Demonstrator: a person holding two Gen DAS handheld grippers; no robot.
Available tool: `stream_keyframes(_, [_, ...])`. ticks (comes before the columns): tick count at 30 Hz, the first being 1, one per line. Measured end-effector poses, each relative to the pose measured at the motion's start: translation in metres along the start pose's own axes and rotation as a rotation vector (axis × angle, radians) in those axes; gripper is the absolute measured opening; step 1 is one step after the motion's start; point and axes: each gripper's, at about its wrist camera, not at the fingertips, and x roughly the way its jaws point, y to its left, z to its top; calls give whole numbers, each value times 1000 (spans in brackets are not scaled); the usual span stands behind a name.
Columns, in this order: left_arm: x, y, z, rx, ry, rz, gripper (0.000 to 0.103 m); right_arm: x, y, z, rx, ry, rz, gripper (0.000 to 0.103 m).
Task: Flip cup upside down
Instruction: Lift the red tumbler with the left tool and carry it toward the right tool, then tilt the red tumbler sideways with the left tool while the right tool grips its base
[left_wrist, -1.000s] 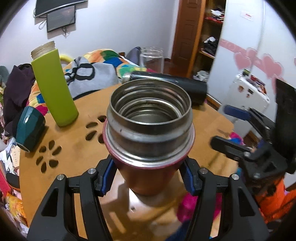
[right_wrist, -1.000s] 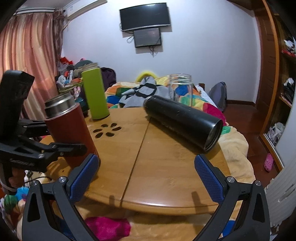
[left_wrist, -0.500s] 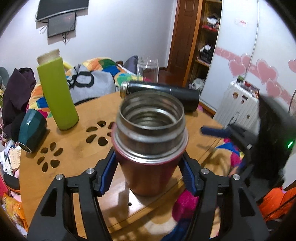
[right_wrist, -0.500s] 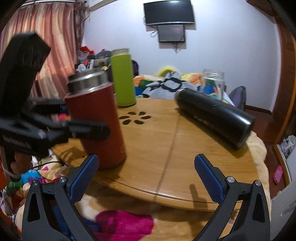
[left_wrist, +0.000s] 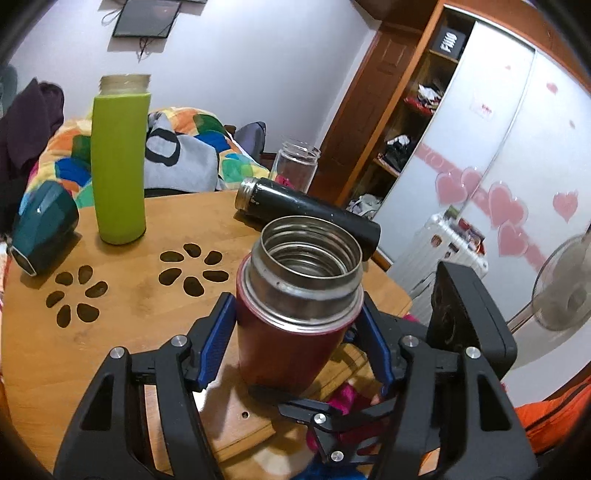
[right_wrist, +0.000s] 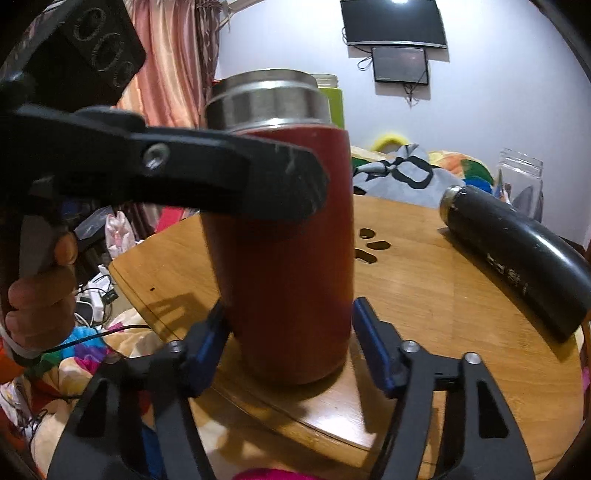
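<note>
1. Cup (left_wrist: 295, 306): red body, steel mouth facing up, standing upright on the wooden table (left_wrist: 122, 339) close to its near edge. Not flipped yet, so the whole turn is left.
2. Your left gripper (left_wrist: 295, 343) has both blue pads against the cup's red wall, upper-middle of the body; looks clamped on it.
3. Your right gripper (right_wrist: 291, 347) straddles the cup's lower body. Left pad looks touching, right pad just beside the wall; can't tell if it's squeezing, call it nearly closed around the cup.
4. Judgement: grasp stage done or almost done; lift, rotate and set-down all remain.
5. Room: the table edge is right under the cup base, so open air on your side for the swing.
6. Watch the black bottle (left_wrist: 310, 218) lying just behind the cup. Green bottle (left_wrist: 118, 162), teal cup (left_wrist: 44, 229) and glass jar (left_wrist: 297, 168) sit well apart.
7. Both tools crowd the same cup; they may clash mid-turn.
</note>
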Motion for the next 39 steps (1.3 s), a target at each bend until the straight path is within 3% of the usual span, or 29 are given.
stream_keyframes(8, [1, 32, 9, -128, -19, -63, 62, -8, 6, 1, -16, -13, -18, 60])
stream_keyframes(16, [14, 71, 10, -295, -5, -173, 62, -10, 3, 3, -1, -16, -9, 59])
stream_keyframes(20, [15, 71, 16, -291, 3, -154, 64, -11, 0, 4, 14, -17, -2, 59])
stream_keyframes(25, [21, 68, 18, -235, 20, -51, 69, -11, 1, 3, 17, -18, -6, 59])
stream_keyframes(39, [29, 85, 10, -294, 46, -68, 75, -11, 0, 3, 26, -17, 0, 59])
